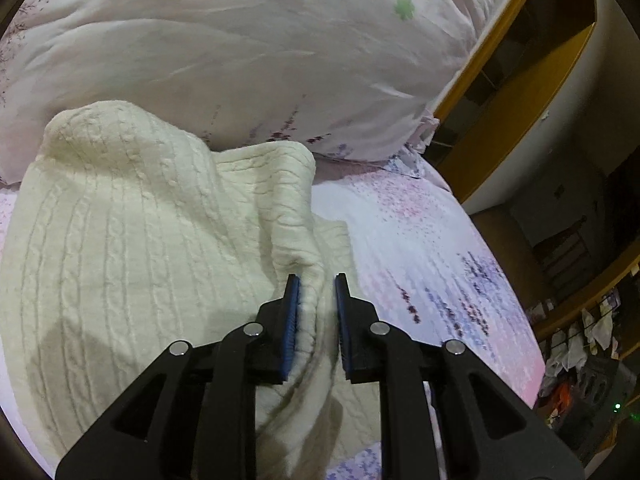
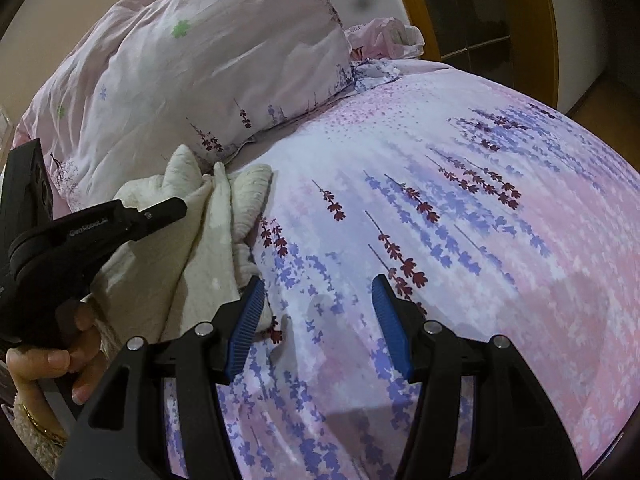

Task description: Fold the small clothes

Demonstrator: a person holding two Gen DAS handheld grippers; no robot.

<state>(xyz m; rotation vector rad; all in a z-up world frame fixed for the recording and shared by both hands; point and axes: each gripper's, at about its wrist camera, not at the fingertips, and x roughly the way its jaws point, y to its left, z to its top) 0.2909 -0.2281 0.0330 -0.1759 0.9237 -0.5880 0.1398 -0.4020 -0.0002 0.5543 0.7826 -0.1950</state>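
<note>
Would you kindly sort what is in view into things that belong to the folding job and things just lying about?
Job in hand:
cream cable-knit sweater
left hand-held gripper, closed on a fold of it
right hand-held gripper, open, nothing between its pads

Lying about:
floral pillow
floral bedsheet

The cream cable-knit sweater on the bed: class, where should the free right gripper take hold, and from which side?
Grip the sweater's loose edge beside the right gripper, coming in low from the bare bedsheet side; that edge lies nearest and unobstructed.
</note>
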